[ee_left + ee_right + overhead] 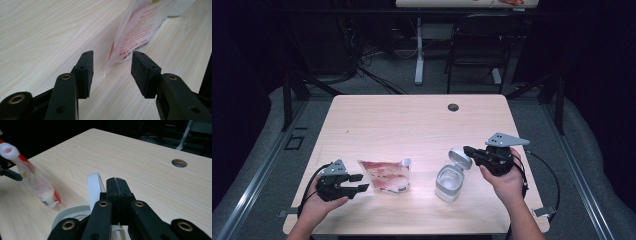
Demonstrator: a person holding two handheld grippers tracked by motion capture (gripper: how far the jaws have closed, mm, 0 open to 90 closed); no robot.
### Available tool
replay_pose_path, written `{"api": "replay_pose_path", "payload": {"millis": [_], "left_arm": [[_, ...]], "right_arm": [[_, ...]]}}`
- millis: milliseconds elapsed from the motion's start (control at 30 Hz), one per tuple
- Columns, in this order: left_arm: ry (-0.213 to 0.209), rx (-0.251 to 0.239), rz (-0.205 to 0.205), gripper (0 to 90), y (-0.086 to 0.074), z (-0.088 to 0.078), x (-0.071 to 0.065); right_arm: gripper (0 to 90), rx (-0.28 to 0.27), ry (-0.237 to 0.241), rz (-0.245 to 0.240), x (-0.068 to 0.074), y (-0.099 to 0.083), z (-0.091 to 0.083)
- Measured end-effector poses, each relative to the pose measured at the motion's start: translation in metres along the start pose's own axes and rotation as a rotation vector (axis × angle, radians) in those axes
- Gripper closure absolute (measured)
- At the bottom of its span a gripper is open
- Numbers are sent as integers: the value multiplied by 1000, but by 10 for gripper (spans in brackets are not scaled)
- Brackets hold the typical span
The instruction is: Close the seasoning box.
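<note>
Up close, the left gripper [112, 72] jaws stand spread before the pouch [136, 35], while the right gripper [117, 187] jaws press together.

A wooden table [412, 115] carries a pouch [385, 175] and a container [451, 177].

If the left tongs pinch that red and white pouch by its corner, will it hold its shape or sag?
The pouch looks like thin, crinkled film, so it will probably sag and fold. It seems light and may slide on the smooth table when nudged.

A clear pouch [385, 175] printed in red and pink. A white container [452, 177] sits on a pale wood-grain worktop [412, 120]. Both claws are black.
</note>
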State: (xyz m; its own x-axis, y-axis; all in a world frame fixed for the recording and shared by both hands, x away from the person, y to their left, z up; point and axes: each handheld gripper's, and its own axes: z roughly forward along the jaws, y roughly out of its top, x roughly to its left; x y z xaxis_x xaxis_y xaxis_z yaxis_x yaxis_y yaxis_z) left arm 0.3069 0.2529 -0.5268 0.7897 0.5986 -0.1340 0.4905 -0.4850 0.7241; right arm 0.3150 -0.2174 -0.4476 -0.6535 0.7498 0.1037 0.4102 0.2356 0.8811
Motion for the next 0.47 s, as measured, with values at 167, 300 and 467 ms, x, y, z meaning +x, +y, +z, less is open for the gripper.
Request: {"api": "replay_pose_path", "payload": {"millis": [167, 300, 467], "left_arm": [[2, 2, -2, 530, -2, 0, 0], [6, 1, -3, 529, -5, -1, 0], [24, -2, -18, 517, -8, -3, 2]], "right_arm": [[884, -4, 31, -5, 12, -11, -3], [862, -18, 36, 8, 15, -19, -5], [718, -18, -21, 2, 11, -31, -4]]}}
